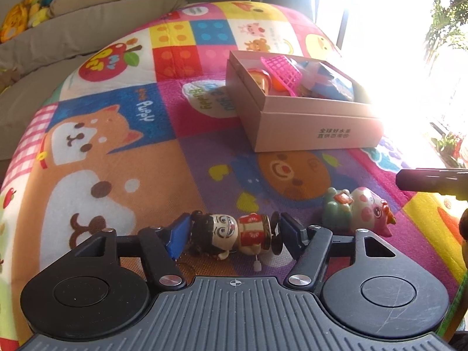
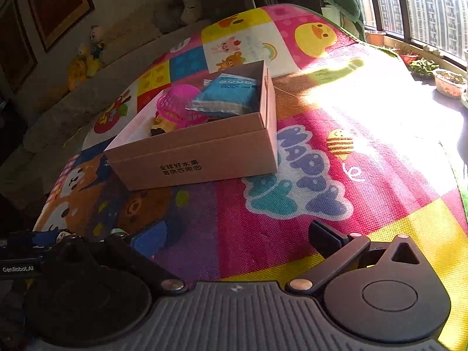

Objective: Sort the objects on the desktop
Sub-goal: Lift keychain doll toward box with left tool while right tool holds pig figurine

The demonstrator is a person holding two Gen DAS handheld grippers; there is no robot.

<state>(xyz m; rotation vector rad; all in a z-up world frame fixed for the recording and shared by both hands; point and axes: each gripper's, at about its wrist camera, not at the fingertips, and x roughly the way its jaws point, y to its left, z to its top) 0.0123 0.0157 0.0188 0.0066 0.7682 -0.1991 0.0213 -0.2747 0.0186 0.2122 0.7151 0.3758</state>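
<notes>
In the left wrist view a wind-up doll (image 1: 234, 232) with black hair and red clothes lies on its side on the colourful play mat (image 1: 146, 161). My left gripper (image 1: 234, 231) has one finger at each end of the doll, touching or nearly so. A pink pig toy with a green figure (image 1: 358, 209) lies just right of it. A cardboard box (image 1: 292, 111) behind holds a pink basket (image 1: 282, 71), a blue packet and other toys. In the right wrist view my right gripper (image 2: 239, 234) is open and empty above the mat, in front of the box (image 2: 199, 158).
A sofa with stuffed toys (image 1: 38, 5) runs behind the mat. A window sill with potted plants (image 2: 438, 73) is at the right. The right gripper's finger (image 1: 430, 180) enters the left wrist view at the right edge. Bright sun glares over the mat's right side.
</notes>
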